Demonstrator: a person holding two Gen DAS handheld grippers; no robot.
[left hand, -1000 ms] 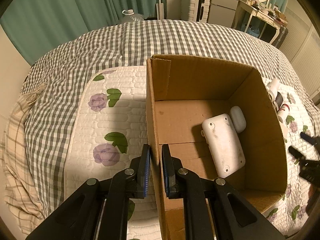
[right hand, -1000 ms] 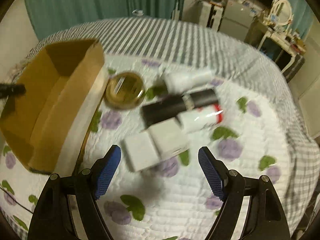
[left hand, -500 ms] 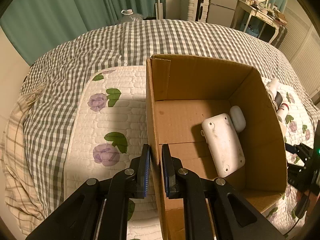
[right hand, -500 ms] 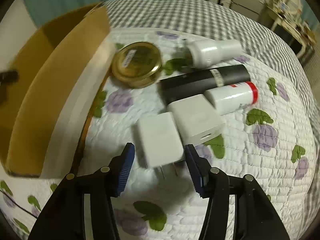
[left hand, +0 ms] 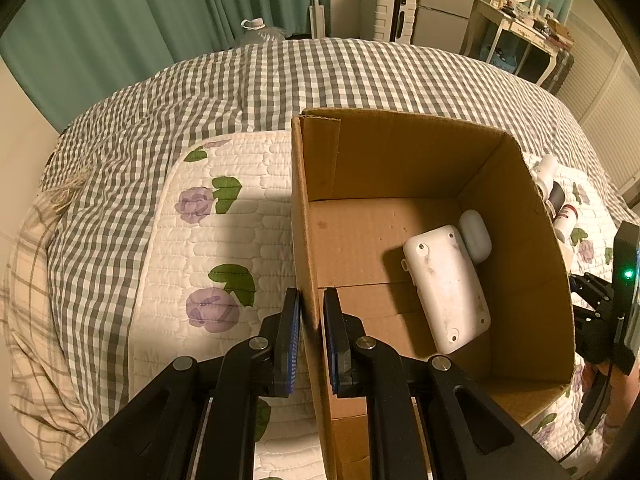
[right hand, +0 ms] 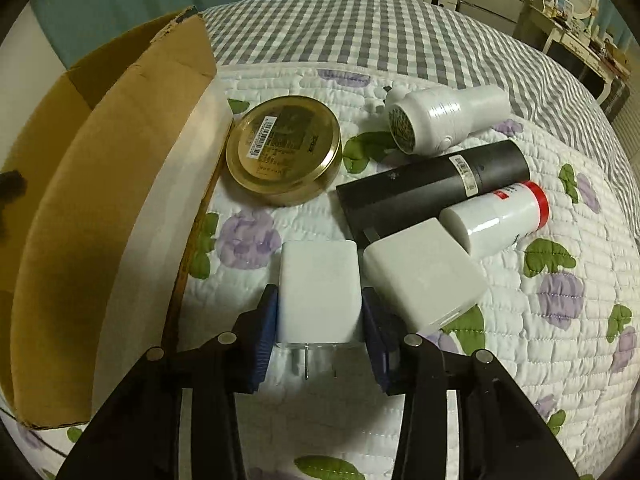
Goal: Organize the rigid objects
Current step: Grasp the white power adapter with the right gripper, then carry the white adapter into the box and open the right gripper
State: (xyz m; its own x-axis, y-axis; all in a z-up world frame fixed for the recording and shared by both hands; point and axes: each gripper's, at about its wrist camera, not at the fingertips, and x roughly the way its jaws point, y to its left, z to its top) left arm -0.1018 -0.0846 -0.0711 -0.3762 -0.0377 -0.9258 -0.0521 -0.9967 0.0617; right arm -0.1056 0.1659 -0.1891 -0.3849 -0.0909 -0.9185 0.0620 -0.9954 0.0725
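My left gripper (left hand: 308, 332) is shut on the left wall of an open cardboard box (left hand: 304, 208), one pad on each side of the wall. Inside lie a white oblong device (left hand: 446, 280) and a small white case (left hand: 474, 234). In the right wrist view my right gripper (right hand: 318, 330) is shut on a white plug charger (right hand: 318, 290) resting on the quilt, prongs toward the camera. A second white charger block (right hand: 424, 276) touches it on the right.
Beside the box (right hand: 100, 200) lie a round gold tin (right hand: 284, 148), a white bottle (right hand: 444, 118), a black tube (right hand: 432, 188) and a white can with a red band (right hand: 496, 216). All rest on a floral quilt (right hand: 560, 320) over a checked bedspread (left hand: 240, 80).
My right gripper came down over the white plug charger and its pads closed from wide apart onto the charger's sides. The left gripper and the box have not moved.
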